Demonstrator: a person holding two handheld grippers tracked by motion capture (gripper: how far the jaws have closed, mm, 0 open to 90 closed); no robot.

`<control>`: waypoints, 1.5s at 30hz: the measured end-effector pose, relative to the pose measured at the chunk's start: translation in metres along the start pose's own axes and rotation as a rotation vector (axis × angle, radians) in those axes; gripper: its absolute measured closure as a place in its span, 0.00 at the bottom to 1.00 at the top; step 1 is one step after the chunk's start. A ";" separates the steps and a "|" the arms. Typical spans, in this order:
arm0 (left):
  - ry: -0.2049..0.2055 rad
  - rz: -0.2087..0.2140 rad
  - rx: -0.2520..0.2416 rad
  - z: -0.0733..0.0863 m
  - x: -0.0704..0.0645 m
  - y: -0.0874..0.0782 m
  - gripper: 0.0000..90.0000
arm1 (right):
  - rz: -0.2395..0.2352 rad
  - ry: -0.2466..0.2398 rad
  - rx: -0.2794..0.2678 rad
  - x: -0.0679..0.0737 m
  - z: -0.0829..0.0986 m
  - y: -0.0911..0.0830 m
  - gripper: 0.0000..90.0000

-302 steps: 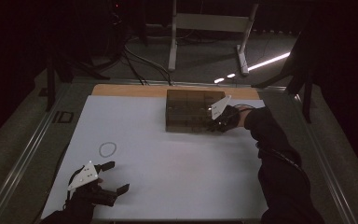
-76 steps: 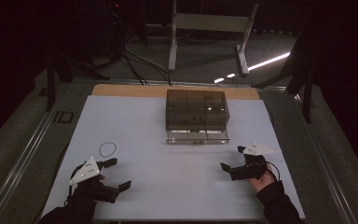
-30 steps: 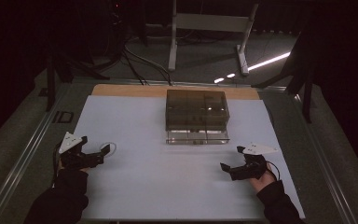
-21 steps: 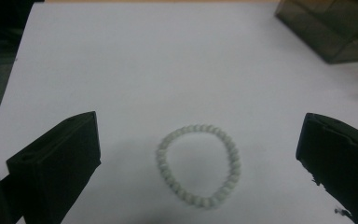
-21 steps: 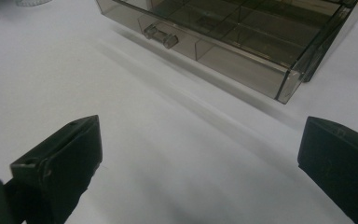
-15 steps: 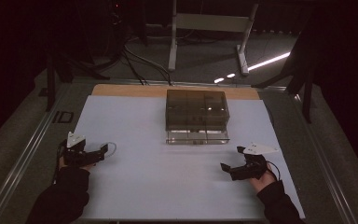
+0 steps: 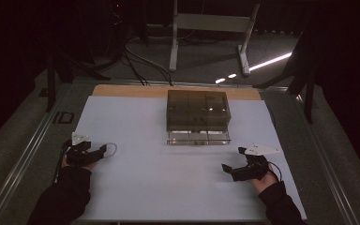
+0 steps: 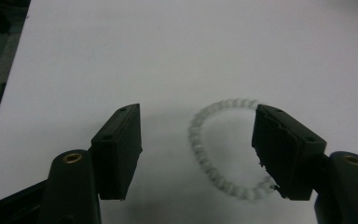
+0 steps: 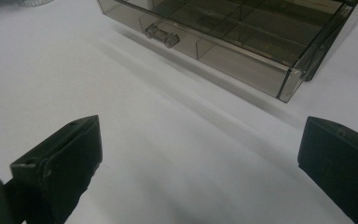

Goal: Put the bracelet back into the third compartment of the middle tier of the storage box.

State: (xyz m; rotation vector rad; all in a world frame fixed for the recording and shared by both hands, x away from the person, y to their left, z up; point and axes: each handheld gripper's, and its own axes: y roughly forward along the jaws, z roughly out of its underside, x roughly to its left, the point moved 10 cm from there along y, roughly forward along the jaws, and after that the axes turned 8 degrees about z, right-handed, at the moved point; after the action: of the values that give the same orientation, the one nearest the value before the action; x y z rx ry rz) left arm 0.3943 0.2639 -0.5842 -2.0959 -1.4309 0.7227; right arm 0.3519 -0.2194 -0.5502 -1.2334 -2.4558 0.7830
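High view: a person is sitting at the near side of a white table [image 7: 178, 187], w/ a dark sleeve [image 7: 63, 199] coming in at the bottom left. The left gripper [image 7: 97, 152] is lying low on the left part of the table. Its tips are reaching right up to a small pale bead ring [image 7: 111, 149], which is lying flat on the table. It is too small here to tell if they are touching. The right gripper [image 7: 232, 169] is sitting low on the right part of the table, well apart from the ring & pointing left. Between the two, farther back, a smoky see-thru box [image 7: 197, 110] is standing, & its bottom drawer [image 7: 199, 137] is sticking out toward the person.

Left gripper view: the two black jaws are standing wide apart, gripping nothing. The bead ring [image 8: 205, 154] is lying between them on the white table [image 8: 168, 46], closer to the jaw on the right of the pic. That jaw is covering part of the ring's edge, so I can't tell if it is touching.

Right gripper view: the jaws are spread wide here too, w/ just bare table [image 9: 158, 154] between them. The open drawer [image 9: 242, 51] is lying ahead, near but not touching. It has walls inside making little rooms, & a small clear handle [image 9: 161, 33] on its front.
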 end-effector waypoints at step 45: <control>-0.002 0.006 0.063 -0.002 0.005 0.003 0.98 | -0.004 0.006 -0.001 -0.001 0.001 -0.001 0.00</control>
State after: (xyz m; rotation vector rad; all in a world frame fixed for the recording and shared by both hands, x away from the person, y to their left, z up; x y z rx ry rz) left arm 0.3997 0.2670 -0.5854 -2.0530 -1.3851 0.7627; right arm 0.3515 -0.2204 -0.5503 -1.2287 -2.4540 0.7762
